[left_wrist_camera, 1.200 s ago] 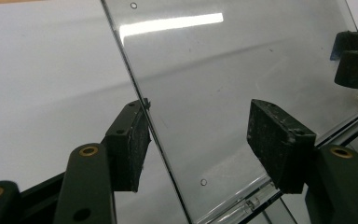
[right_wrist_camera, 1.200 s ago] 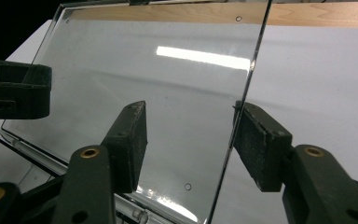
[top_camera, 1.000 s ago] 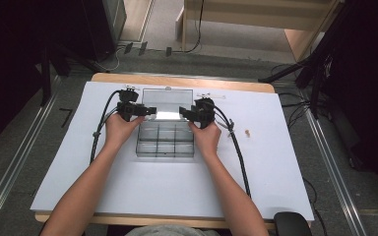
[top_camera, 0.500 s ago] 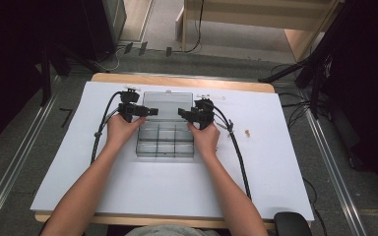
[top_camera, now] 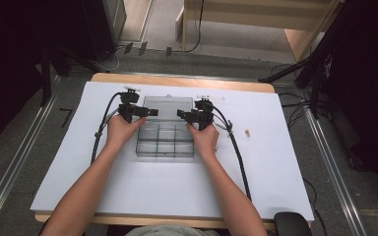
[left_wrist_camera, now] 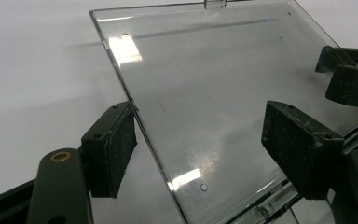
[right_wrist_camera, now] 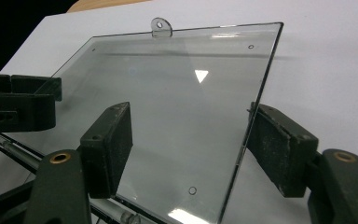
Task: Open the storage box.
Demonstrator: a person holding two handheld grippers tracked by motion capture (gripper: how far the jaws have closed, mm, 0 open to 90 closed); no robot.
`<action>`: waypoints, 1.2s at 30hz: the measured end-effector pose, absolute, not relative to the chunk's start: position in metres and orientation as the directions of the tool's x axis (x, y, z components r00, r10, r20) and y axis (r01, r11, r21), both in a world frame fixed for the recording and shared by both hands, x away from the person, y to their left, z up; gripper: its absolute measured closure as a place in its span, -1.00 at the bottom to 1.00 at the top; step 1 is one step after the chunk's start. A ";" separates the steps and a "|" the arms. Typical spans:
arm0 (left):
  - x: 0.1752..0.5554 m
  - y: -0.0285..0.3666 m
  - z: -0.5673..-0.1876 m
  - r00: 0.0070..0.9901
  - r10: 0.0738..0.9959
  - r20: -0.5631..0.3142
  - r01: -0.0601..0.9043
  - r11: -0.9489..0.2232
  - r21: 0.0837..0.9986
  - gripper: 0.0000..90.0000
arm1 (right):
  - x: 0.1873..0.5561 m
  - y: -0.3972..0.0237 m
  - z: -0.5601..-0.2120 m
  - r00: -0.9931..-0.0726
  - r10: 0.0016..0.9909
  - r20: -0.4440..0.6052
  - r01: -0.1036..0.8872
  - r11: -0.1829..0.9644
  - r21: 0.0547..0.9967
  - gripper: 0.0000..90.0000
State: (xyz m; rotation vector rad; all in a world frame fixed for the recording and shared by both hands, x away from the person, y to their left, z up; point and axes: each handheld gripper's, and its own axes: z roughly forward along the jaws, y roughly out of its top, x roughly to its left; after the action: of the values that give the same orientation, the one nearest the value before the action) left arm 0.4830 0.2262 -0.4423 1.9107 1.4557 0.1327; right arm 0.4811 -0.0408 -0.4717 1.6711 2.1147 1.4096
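White sheet [top_camera: 142, 191] spread over a wooden table [top_camera: 187, 82]. Small pale piece [top_camera: 248, 132] lying on the sheet at the right, well apart from the rest. Black rounded object [top_camera: 292, 223] at the table's near right corner. Metal rails [top_camera: 335, 172] running along the floor on both sides.

The white sheet [top_camera: 285, 162] has lots of free room near and right. The open clear lid [top_camera: 163, 106] and clear box [top_camera: 165, 140] block the middle, between both hands.
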 end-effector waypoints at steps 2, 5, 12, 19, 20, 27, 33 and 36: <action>0.483 0.226 -0.443 0.354 0.873 -0.335 0.803 -0.100 0.588 -0.39 | 0.482 -0.041 -0.472 -0.390 0.806 0.445 0.721 -0.032 0.692 -0.29; 0.484 0.227 -0.443 0.350 0.872 -0.342 0.807 -0.096 0.582 -0.39 | 0.482 -0.041 -0.473 -0.391 0.805 0.447 0.723 -0.032 0.690 -0.31; 0.484 0.228 -0.444 0.345 0.869 -0.355 0.814 -0.089 0.574 -0.39 | 0.483 -0.041 -0.474 -0.385 0.806 0.449 0.728 -0.033 0.684 -0.32; 0.485 0.229 -0.445 0.342 0.863 -0.371 0.822 -0.083 0.564 -0.39 | 0.484 -0.043 -0.474 -0.386 0.799 0.461 0.738 -0.031 0.674 -0.31; 0.485 0.229 -0.445 0.343 0.864 -0.370 0.822 -0.085 0.564 -0.39 | 0.484 -0.043 -0.474 -0.386 0.799 0.461 0.739 -0.031 0.673 -0.31; 0.486 0.232 -0.445 0.344 0.856 -0.386 0.829 -0.084 0.553 -0.37 | 0.485 -0.044 -0.473 -0.376 0.797 0.473 0.753 -0.035 0.657 -0.27; 0.485 0.235 -0.441 0.349 0.864 -0.362 0.820 -0.094 0.565 -0.27 | 0.484 -0.049 -0.468 -0.383 0.820 0.426 0.742 -0.001 0.670 -0.18; 0.482 0.235 -0.437 0.359 0.864 -0.354 0.814 -0.104 0.572 -0.27 | 0.482 -0.051 -0.464 -0.388 0.822 0.417 0.742 0.010 0.671 -0.16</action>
State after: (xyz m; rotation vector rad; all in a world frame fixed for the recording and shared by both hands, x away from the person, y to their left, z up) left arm 0.4824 0.2352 -0.4371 1.9138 1.4576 0.0901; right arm 0.4816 -0.0506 -0.4643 1.6826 2.1652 1.3353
